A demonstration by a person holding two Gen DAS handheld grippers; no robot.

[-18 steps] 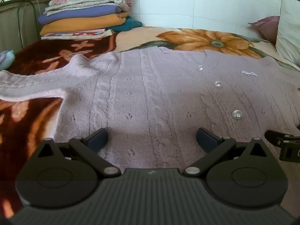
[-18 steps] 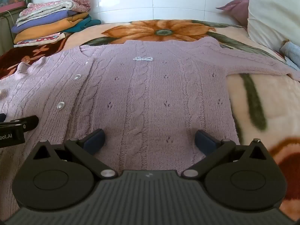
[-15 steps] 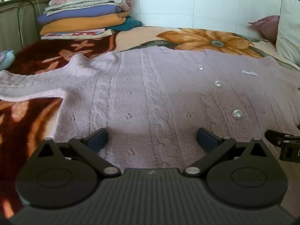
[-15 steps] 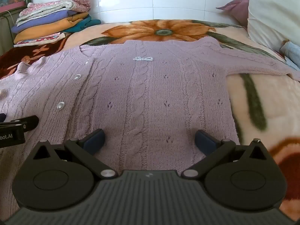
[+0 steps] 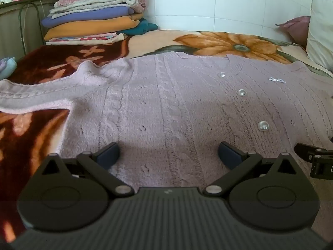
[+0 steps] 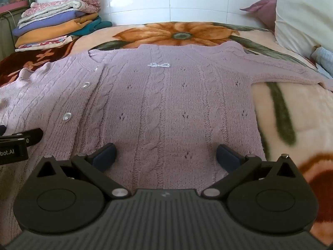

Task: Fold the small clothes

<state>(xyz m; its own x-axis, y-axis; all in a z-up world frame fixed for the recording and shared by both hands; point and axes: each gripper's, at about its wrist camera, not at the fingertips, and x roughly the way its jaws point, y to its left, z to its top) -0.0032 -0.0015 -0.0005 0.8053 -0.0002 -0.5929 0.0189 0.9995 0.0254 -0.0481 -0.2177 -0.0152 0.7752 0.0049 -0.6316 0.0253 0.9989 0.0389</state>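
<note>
floral blanket [image 6: 291, 104] covers the bed. lilac cardigan [image 5: 166, 104] lies flat across frame centre, sleeves spread toward both edges. left gripper [image 5: 168, 154] and right gripper [image 6: 165, 156] sit released at its lower hem, grasping nothing. folded clothes stack [image 5: 93, 18] occupies upper left.

The cardigan [image 5: 166, 104] lay flat across the bed [image 5: 208, 39]; a stack of folded clothes [image 5: 93, 18] stood upper left, pillows [image 6: 299, 14] upper right.
</note>
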